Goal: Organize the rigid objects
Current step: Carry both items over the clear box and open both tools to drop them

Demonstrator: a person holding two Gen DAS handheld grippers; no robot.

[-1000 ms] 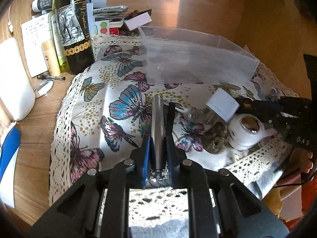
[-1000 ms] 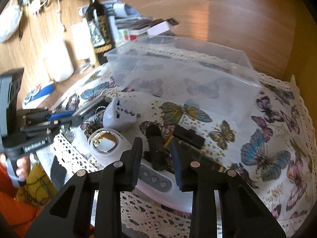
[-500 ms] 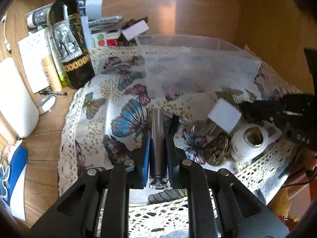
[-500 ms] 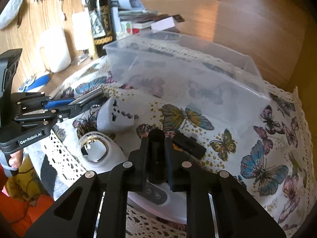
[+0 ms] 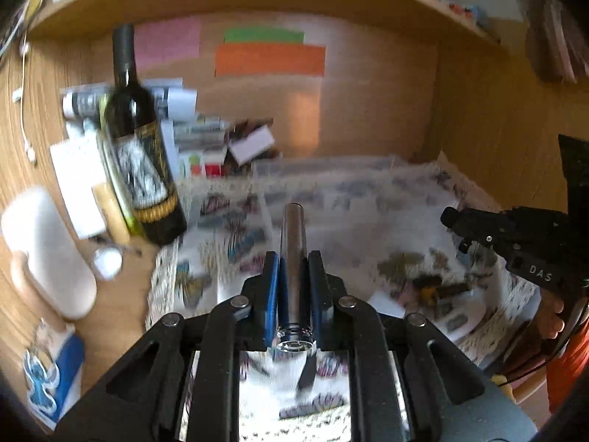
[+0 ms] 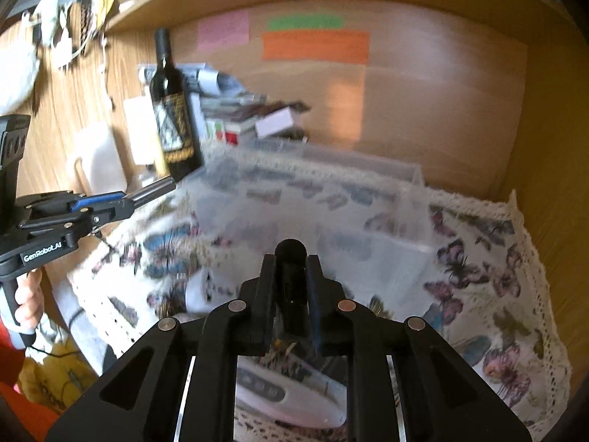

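My left gripper (image 5: 292,258) is shut on a silver metal tube (image 5: 291,243) and holds it up in the air, pointing at the clear plastic bin (image 5: 349,184). My right gripper (image 6: 291,261) is shut on a black cylindrical piece (image 6: 291,254), raised above the butterfly cloth (image 6: 497,258) in front of the bin (image 6: 331,199). In the right wrist view the left gripper (image 6: 121,208) shows at the left with the tube (image 6: 152,189) sticking out. In the left wrist view the right gripper (image 5: 464,221) shows at the right edge. Both views are blurred.
A dark wine bottle (image 5: 141,154) stands left of the bin with papers and boxes behind it. A white remote-like device (image 6: 279,390) and small items (image 5: 430,287) lie on the cloth. A white jug (image 5: 48,250) stands at the left. Wooden walls close in at the back and right.
Both grippers have lifted their objects off the cloth and tilted upward, so the back wall and shelf now show. The right gripper closed on the black piece during the last second.
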